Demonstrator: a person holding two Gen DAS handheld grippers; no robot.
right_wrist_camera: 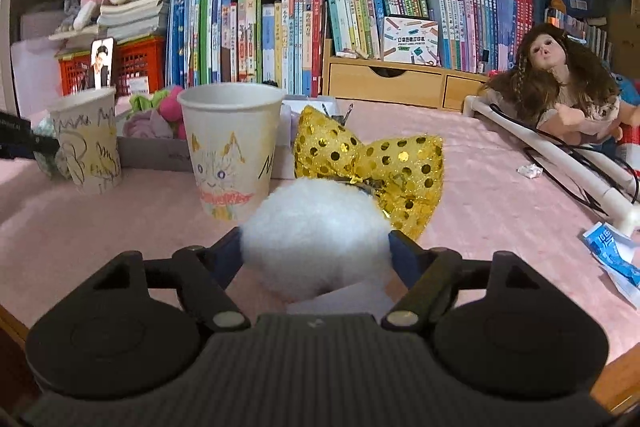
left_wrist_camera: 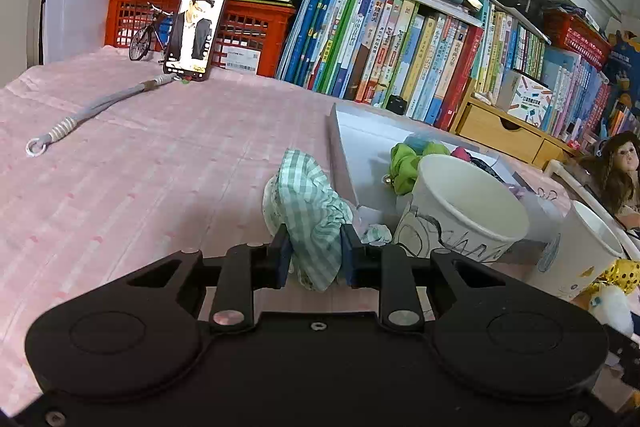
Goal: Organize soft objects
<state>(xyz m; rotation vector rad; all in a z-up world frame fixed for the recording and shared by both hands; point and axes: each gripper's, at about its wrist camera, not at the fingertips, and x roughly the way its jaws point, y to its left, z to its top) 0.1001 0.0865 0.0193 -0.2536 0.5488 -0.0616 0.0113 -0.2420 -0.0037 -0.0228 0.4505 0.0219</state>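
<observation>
You're roughly midway, I'd say. A few soft bits already sit in the shallow grey cardboard tray (left_wrist_camera: 344, 147) at centre right of the left view, like the lime-green fabric scrunchie (left_wrist_camera: 408, 163), but both your claws are loaded. Your left claw (left_wrist_camera: 316, 259) is clamped on the green-and-white checked cloth scrunchie (left_wrist_camera: 312, 211), bottom centre, just left of the tray and beside the doodled white paper cup (left_wrist_camera: 464, 215). Your right claw (right_wrist_camera: 316, 255) pinches the fluffy white pompom (right_wrist_camera: 316, 231), with the gold sequinned bow (right_wrist_camera: 372, 163) right behind it, touching. Both look squishy and bunch up between the fingers. Pink tabletop (left_wrist_camera: 140, 187) underneath.
</observation>
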